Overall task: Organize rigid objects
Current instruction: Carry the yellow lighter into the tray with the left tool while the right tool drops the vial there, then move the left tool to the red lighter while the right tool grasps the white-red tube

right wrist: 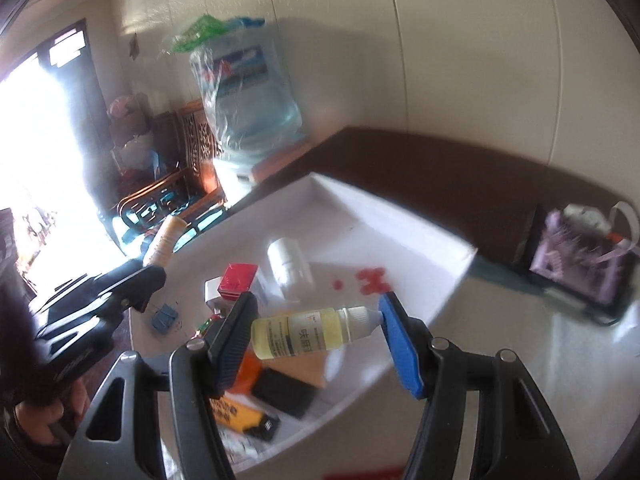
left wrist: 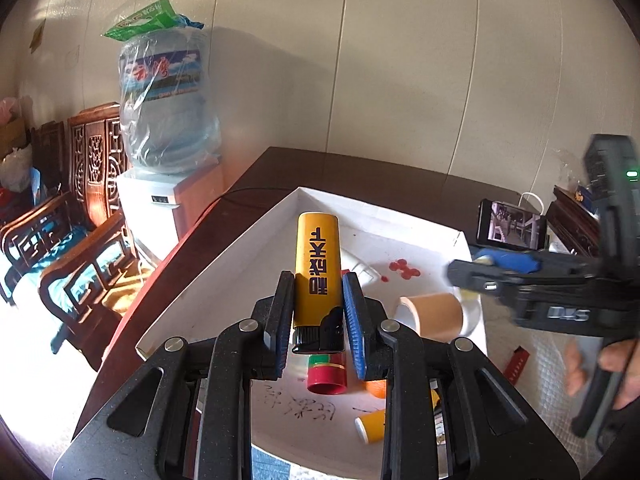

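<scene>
A cream panelled wall backs a dark brown wooden surface that carries a shallow white cardboard tray.

My left gripper has its jaws clamped on a yellow plastic lighter with black printed characters, gripped low near its black cap so the body stands out ahead, over the middle of the tray in the left wrist view. I judge that grip leaves the long end free to be laid down flat.

My right gripper holds a small clear dropper bottle of pale yellow liquid crosswise, one pad on its base and the other on its white nozzle tip; the jaws are closed on it end to end, at lower centre of the right wrist view. It hangs over the tray's near edge, so I take it as bound for the tray.

Inside the tray lie a white plastic bottle, a red box, a tan paper cup on its side and scattered red tablets.

At right, a dark phone stands propped with its screen lit. At upper left sits a blue water jug wrapped in clear plastic beside carved wooden chairs.
</scene>
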`<control>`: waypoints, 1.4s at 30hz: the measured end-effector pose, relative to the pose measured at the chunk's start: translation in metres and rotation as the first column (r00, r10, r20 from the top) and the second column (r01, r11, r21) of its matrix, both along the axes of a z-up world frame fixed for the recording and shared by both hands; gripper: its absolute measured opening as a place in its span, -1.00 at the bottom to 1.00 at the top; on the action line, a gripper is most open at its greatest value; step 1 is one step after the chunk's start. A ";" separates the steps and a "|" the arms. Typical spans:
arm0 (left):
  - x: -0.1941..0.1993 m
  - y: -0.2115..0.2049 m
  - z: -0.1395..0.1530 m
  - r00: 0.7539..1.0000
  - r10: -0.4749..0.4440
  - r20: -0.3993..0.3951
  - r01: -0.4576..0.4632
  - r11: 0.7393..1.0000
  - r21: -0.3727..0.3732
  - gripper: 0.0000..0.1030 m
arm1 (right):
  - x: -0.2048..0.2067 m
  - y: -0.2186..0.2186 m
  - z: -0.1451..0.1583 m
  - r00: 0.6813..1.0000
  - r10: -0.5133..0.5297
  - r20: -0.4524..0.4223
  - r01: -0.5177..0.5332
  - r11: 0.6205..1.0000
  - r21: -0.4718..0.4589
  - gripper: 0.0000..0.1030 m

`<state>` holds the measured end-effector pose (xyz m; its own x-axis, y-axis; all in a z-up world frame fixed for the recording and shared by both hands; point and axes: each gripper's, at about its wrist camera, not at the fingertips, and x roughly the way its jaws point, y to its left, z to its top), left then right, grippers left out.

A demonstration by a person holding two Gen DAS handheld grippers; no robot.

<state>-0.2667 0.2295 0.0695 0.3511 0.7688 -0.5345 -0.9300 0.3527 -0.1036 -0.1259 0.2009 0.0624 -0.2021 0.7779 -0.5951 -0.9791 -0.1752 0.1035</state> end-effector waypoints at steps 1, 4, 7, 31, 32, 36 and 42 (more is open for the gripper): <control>0.000 0.003 -0.002 1.000 0.002 0.000 -0.002 1.000 -0.012 -0.54 | -0.001 0.007 -0.005 1.000 -0.007 -0.015 0.007 1.000 -0.015 0.22; -0.007 0.012 -0.007 1.000 0.025 0.017 -0.024 0.998 -0.056 -0.54 | -0.001 0.021 -0.017 0.998 -0.032 -0.048 0.030 0.999 -0.043 0.22; -0.014 0.015 -0.008 0.997 0.068 0.024 -0.066 0.996 -0.066 -0.37 | 0.003 0.023 -0.024 0.996 -0.048 -0.080 0.044 0.998 -0.050 0.23; 0.030 -0.040 0.019 0.979 -0.194 0.063 0.190 0.980 0.059 1.00 | 0.110 -0.122 0.015 0.946 -0.259 -0.195 0.291 0.943 0.159 1.00; 0.042 -0.046 0.017 0.963 -0.265 0.058 0.263 0.964 0.039 1.00 | 0.123 -0.132 0.012 0.934 -0.289 -0.211 0.324 0.933 0.156 1.00; 0.094 -0.067 0.004 0.849 -0.522 0.075 0.528 0.845 -0.092 1.00 | 0.169 -0.165 -0.004 0.883 -0.393 -0.258 0.432 0.894 0.118 1.00; 0.161 -0.089 -0.020 0.767 -0.641 -0.012 0.627 0.754 -0.195 0.90 | 0.209 -0.197 -0.023 0.819 -0.502 -0.278 0.534 0.844 0.049 1.00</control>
